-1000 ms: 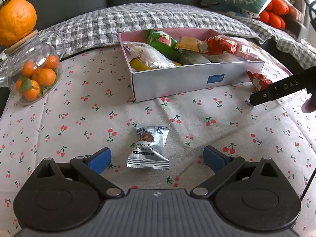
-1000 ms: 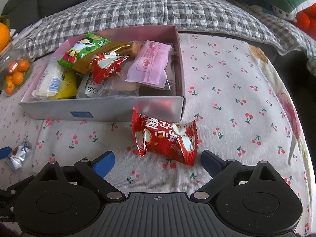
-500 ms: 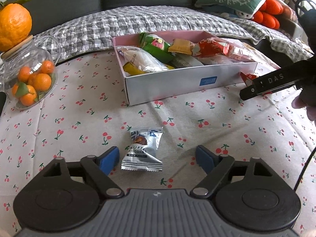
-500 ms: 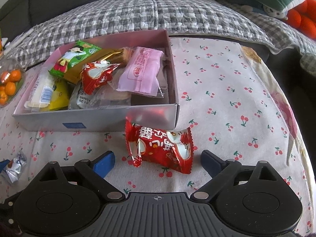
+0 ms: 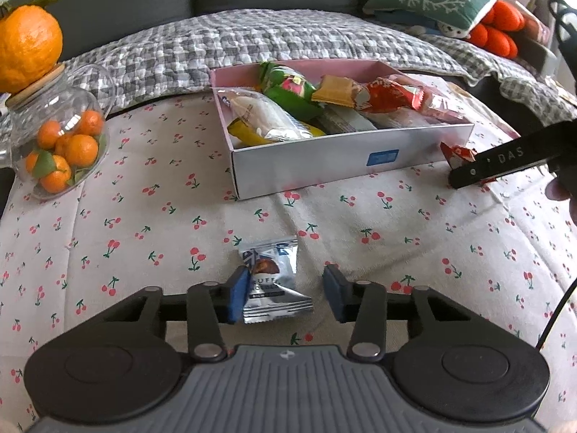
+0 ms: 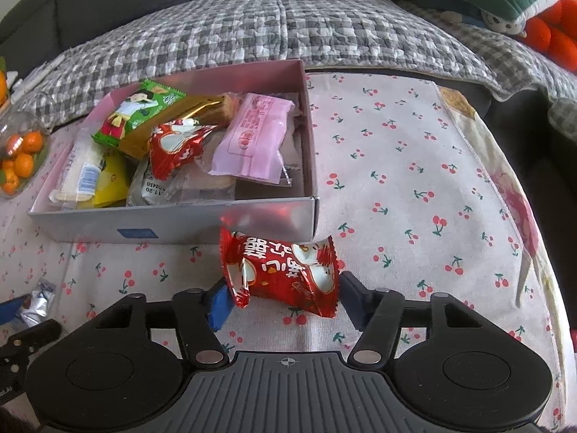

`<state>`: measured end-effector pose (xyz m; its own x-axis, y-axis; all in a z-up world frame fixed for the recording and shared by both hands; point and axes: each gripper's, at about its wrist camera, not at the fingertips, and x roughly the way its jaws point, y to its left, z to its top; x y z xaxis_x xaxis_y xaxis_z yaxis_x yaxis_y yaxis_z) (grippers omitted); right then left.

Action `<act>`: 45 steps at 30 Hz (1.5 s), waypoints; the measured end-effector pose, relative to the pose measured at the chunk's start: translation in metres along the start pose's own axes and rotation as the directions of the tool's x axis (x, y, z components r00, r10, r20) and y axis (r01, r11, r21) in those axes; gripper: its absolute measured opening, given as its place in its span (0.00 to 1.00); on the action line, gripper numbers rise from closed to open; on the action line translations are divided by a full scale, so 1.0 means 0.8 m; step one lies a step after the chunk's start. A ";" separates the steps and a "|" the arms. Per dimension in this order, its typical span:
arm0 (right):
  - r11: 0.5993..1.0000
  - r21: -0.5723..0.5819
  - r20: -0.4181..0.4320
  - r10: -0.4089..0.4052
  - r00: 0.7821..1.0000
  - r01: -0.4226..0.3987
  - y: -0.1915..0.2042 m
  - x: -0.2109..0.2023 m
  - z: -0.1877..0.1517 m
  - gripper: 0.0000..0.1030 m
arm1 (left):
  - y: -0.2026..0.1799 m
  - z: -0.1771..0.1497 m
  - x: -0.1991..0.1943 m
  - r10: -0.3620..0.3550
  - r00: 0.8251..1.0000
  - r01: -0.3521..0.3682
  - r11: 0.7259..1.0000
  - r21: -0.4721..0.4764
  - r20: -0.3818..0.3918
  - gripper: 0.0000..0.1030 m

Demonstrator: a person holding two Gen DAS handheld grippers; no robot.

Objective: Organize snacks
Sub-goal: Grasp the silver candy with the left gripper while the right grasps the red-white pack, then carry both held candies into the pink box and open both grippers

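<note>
Two loose snacks lie on the cherry-print cloth [image 5: 144, 238] in front of the open snack box [image 6: 180, 222]. The silver chocolate packet [image 5: 272, 281] lies directly ahead of the left gripper [image 5: 286, 297], its long axis running away from the tool, so the closing jaws meet its long sides; the left pad [image 5: 238, 297] touches the wrapper, the right pad stands just clear, and nothing is clamped yet. The red packet [image 6: 283, 274] lies just beside the box's near wall, its long axis across the right gripper [image 6: 285, 303], whose closing jaws bracket its two crimped ends without visibly pressing them. Each packet is nearest its own hand. The box lies beyond both, so the coming move is judged to be lift, then carry forward. A jar of small oranges [image 5: 57, 151] stands well to the left.
</note>
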<state>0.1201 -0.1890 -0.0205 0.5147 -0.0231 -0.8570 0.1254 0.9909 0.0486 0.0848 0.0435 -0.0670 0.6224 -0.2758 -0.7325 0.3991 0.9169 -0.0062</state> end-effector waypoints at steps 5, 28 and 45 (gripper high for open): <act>1.000 0.009 -0.001 0.013 1.000 -0.013 -0.003 -0.002 -0.002 0.54 | 0.002 0.003 0.000 0.018 1.000 -0.019 0.999 -0.033 -0.021 0.32; 0.981 0.135 -0.090 0.151 0.984 -0.139 -0.006 -0.039 -0.007 0.40 | 0.001 0.018 -0.017 -0.008 1.000 0.005 0.994 -0.110 -0.030 0.31; 0.946 0.228 0.044 0.228 0.973 -0.232 -0.011 -0.091 0.036 0.40 | -0.001 0.053 -0.039 -0.033 0.999 0.041 0.966 -0.255 0.035 0.31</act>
<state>0.1064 -0.1997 0.0563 0.5669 0.1973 -0.7998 0.1929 0.9121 0.3617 0.0939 0.0394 -0.0152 0.6325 -0.3157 -0.7073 0.2392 0.9481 -0.2093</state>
